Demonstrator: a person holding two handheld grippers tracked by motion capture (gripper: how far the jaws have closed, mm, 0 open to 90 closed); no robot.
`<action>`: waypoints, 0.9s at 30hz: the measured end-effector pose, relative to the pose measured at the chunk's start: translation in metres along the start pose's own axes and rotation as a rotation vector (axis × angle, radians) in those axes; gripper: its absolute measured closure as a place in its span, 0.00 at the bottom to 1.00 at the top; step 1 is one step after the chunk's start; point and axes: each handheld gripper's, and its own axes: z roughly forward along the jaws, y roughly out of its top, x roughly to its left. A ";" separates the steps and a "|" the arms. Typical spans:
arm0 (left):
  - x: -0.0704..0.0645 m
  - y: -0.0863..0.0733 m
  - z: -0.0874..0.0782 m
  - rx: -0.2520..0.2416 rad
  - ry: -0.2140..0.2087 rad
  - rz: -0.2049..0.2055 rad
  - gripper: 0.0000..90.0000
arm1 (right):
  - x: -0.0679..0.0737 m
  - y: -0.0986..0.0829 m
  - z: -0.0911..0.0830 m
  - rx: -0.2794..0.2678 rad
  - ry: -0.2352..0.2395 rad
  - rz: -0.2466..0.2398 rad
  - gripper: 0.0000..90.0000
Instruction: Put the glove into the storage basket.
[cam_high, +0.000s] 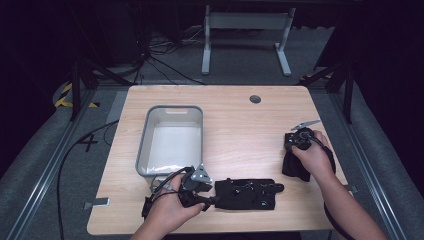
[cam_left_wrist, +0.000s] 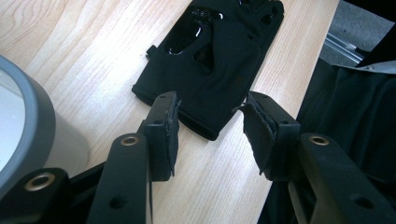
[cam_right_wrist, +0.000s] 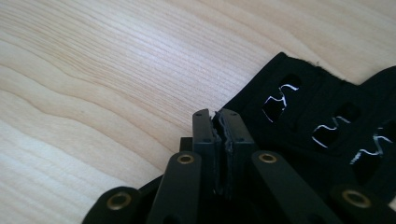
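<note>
I can read no word, brand or number anywhere. The nearest to signs are white squiggle marks on the black cloth (cam_right_wrist: 327, 126) by my right fingers, and yellow-and-black hazard striping (cam_high: 64, 96) on the floor.

From high above the near edge we look forward and down over the whole pale wooden table (cam_high: 240, 125), while each gripper camera skims close above it, ours at seven o'clock sharing the flat black fabric pouch (cam_left_wrist: 219, 60) with the overhead.

Black fingers (cam_left_wrist: 163, 135) (brass rivets) with torn pads, trailing cables.
</note>
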 end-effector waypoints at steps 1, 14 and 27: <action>0.000 0.000 0.000 0.000 0.000 0.001 0.62 | 0.000 0.000 -0.004 -0.009 0.007 0.002 0.96; -0.003 0.012 0.005 -0.002 -0.021 0.040 0.62 | 0.013 0.005 -0.066 -0.192 0.096 0.001 0.96; -0.002 0.016 0.005 -0.008 -0.026 0.056 0.62 | 0.078 0.018 -0.100 -0.320 0.281 -0.103 0.96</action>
